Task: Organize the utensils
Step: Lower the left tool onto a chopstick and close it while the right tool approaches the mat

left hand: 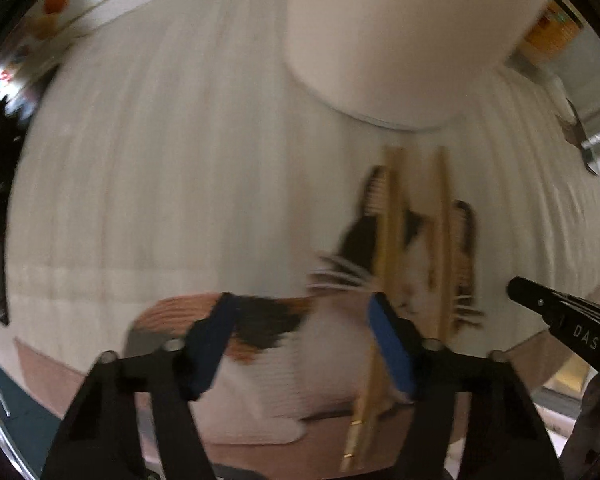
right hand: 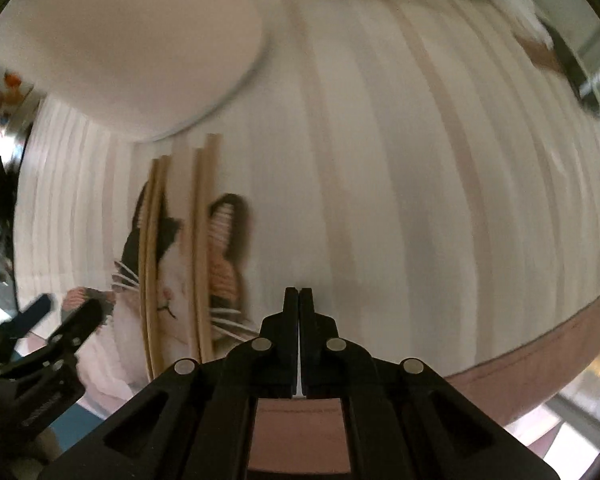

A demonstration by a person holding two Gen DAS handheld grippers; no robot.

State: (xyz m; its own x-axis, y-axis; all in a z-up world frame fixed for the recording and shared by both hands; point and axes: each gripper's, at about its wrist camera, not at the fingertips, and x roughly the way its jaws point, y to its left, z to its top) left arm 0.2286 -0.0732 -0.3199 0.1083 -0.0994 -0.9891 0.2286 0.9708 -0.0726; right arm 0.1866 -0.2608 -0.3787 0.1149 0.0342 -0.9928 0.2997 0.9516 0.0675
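Striped placemat (right hand: 420,160) under chopsticks (right hand: 202,260); plate (right hand: 140,40)

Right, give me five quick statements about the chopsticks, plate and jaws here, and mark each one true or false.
1. The chopsticks lie across the cat-shaped mat. True.
2. The right gripper has its jaws wide open. False: they are shut together, with nothing between them.
3. The left gripper has its jaws open. True.
4. The white plate sits on top of the cat-shaped mat. False: it lies beyond the chopstick tips, on the white ribbed placemat.
5. The right gripper holds one chopstick. False: both lie to its left.
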